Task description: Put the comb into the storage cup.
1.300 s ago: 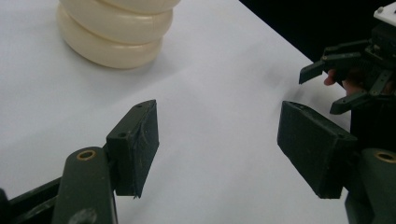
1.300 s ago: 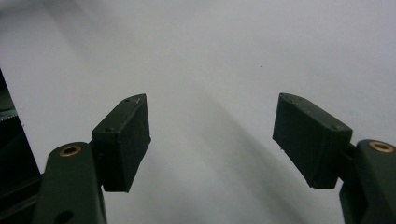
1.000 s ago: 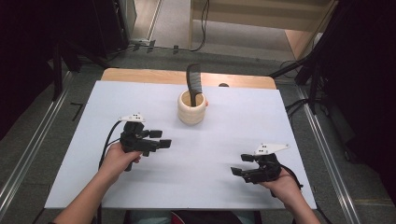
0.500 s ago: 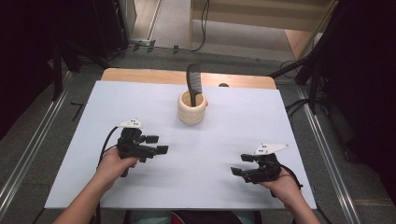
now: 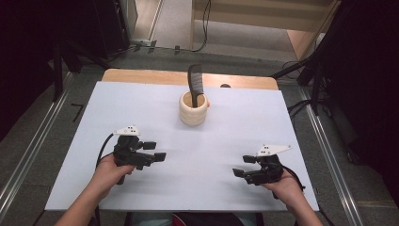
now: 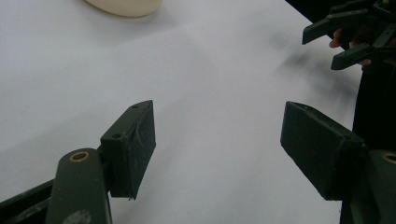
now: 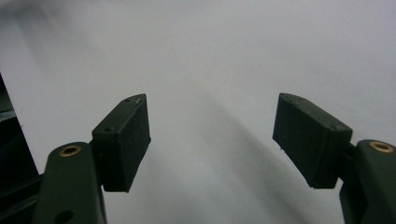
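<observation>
High view: your landmark is the cream cup (image 5: 193,109), which stands toward the far middle of the white counter (image 5: 244,117) with a black comb (image 5: 195,84) upright in it, teeth end sticking out above the rim. Your left gripper (image 5: 155,151) hovers on your side of the cup and to its left, jaws wide and empty, pointing across the counter. Your right gripper (image 5: 243,165) sits to the right of the cup, nearer you and well apart from it, also wide and empty. I'd judge you are at the approach step, with nothing grasped yet. The next move calls for bringing one gripper up to the cup and closing on the comb's exposed part, or steadying the cup first, since a light cup could tip as the comb comes out.

Left gripper view: the two black pads stand far apart with bare counter between them. The cup's base (image 6: 125,5) shows at the top edge, and the right gripper (image 6: 329,44) shows off to the cup's right.

Right gripper view: jaws wide, bare counter between them. Nothing lies between either gripper and the cup.
</observation>
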Motion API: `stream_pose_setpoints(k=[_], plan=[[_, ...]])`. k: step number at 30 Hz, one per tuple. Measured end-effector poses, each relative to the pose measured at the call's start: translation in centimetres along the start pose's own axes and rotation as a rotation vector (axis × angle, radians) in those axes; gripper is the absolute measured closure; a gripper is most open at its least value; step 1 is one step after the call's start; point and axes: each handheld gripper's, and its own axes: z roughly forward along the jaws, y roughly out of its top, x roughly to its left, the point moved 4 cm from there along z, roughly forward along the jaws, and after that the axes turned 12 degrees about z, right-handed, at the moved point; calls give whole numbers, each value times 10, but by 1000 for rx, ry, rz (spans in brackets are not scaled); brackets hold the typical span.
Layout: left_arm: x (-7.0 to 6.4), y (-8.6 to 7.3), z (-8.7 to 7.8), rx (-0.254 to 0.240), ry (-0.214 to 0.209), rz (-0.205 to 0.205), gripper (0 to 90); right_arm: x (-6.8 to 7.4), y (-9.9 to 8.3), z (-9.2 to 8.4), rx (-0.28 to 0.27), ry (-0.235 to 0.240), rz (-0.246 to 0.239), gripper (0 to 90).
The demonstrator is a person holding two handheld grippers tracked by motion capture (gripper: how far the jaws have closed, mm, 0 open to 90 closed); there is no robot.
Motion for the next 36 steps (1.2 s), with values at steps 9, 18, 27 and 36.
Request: stream_pose_setpoints(k=[9, 18, 27, 36], plan=[[0, -8, -10, -6, 9, -13, 272, -1, 0, 0, -2, 1, 4, 254], [2, -16, -19, 7, 41, -26, 272, -2, 1, 0, -6, 1, 5, 254], [6, -23, -29, 10, 76, -31, 272, -3, 1, 0, -9, -1, 7, 254], [9, -27, -33, 14, 83, -42, 272, -3, 1, 1, -7, 3, 5, 254]])
